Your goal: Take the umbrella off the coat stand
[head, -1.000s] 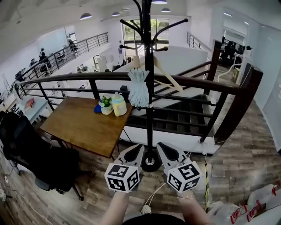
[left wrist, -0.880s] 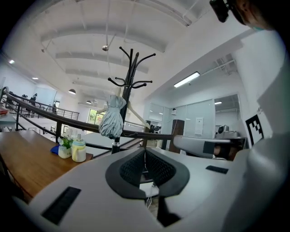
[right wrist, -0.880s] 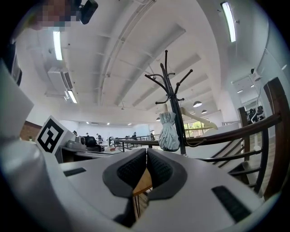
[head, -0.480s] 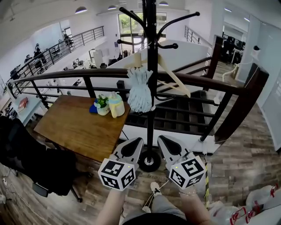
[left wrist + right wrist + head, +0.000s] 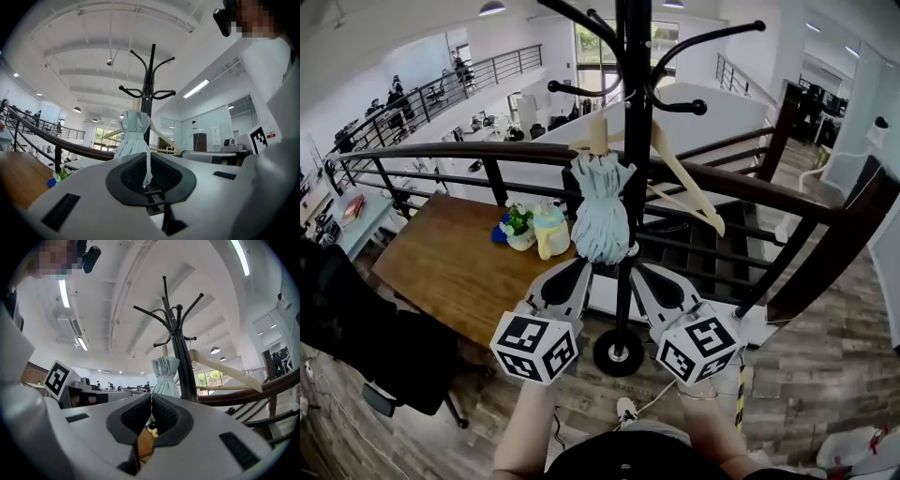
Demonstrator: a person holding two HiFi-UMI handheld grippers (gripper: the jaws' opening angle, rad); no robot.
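Hovering near the pale folded umbrella [image 5: 600, 211], hanging untouched on the coat stand [image 5: 630, 141], with left gripper [image 5: 578, 266] and right gripper [image 5: 641, 272] both closed tight and empty, leaving opening, grasping and lifting off all to do.

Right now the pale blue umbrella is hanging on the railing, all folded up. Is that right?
Not on the railing. The umbrella is hanging, all folded up, on the coat stand, which stands just this side of the railing. The head view shows it.
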